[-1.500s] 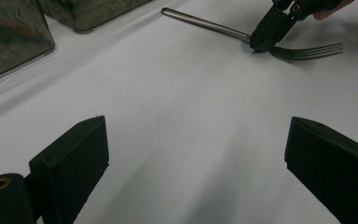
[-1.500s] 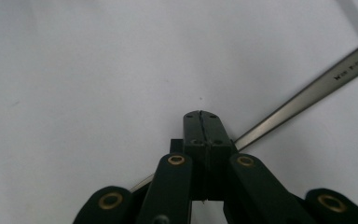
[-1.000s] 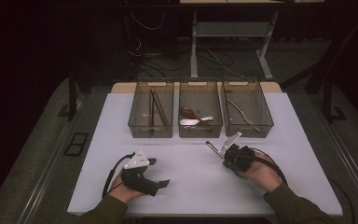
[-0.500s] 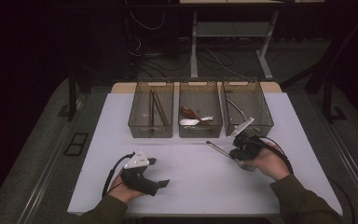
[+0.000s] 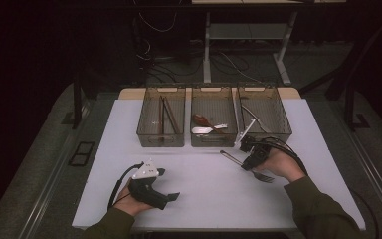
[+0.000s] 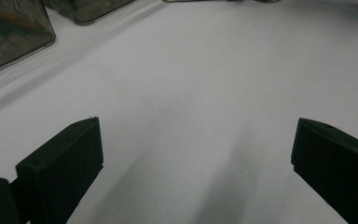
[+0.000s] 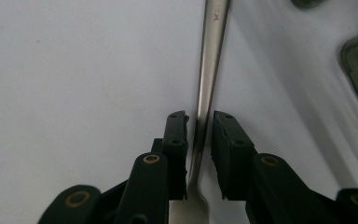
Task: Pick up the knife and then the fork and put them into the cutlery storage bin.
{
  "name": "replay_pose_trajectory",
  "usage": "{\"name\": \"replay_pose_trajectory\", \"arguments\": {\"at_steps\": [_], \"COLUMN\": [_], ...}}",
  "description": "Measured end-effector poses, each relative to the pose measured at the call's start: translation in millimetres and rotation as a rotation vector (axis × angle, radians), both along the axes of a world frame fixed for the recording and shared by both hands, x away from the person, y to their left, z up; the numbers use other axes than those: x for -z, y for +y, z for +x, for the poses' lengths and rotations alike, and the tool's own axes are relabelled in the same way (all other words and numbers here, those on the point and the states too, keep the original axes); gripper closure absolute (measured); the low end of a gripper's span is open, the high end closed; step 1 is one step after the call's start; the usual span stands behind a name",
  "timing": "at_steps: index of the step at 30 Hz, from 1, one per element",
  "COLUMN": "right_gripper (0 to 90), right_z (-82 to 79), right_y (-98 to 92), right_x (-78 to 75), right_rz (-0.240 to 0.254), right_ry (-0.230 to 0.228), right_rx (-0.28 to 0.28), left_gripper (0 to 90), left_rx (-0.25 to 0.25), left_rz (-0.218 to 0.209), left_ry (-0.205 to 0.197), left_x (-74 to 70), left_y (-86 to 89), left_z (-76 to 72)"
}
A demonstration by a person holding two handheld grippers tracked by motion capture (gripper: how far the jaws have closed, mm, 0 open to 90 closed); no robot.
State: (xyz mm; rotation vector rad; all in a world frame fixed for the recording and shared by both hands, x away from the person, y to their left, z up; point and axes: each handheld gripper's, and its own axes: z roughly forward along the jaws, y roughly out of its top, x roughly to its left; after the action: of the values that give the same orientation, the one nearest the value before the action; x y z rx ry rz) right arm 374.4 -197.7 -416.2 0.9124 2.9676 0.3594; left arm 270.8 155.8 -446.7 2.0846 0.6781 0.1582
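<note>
At the table's right side: fork [image 5: 229,155] lies flat on the white table [image 5: 204,204], just in front of the right-hand bin [image 5: 284,133], handle end up-left, tines toward the person.
Right gripper [image 7: 200,119]: straddling the handle, and the jaws have just been opening. They stand only a little apart, the steel shaft between them, with a sliver of daylight on one side, so no squeeze on it now.
Left gripper [image 6: 193,135]: parked low over bare table, jaws spread wide, nothing between them.
Step in hand: looks like a letting-go of the fork, perhaps for a better grip.
Doing it well: open a touch more before lifting away, so no pad drags the handle; rise straight up.
If re-gripping: centre the pads on the shaft's flat, clear of the tines, then close squarely.
Watch for: fork skating on the smooth top.
</note>
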Motion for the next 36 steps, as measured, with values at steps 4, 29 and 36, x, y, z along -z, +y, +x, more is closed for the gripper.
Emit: {"name": "replay_pose_trajectory", "arguments": {"at_steps": [4, 29, 36], "right_gripper": [76.7, 84.1, 84.2], "right_z": [1.3, 0.4, 0.2], "right_y": [2.8, -1.6, -13.6], "right_x": [1.8, 1.7, -9.4], "right_rz": [-0.024, -0.016, 0.104], "right_ry": [0.017, -0.051, -0.077], "right_rx": [-0.009, -0.029, -0.01], "left_gripper": [0.0, 0.0, 0.0], "left_rx": [0.004, 0.004, 0.003], "left_rz": [0.0, -0.011, -0.009], "left_ry": [0.0, 0.001, -0.003], "left_x": [0.1, 0.7, 0.6], "left_y": [-0.5, 0.7, 1.3], "left_z": [0.1, 0.6, 0.9]}}
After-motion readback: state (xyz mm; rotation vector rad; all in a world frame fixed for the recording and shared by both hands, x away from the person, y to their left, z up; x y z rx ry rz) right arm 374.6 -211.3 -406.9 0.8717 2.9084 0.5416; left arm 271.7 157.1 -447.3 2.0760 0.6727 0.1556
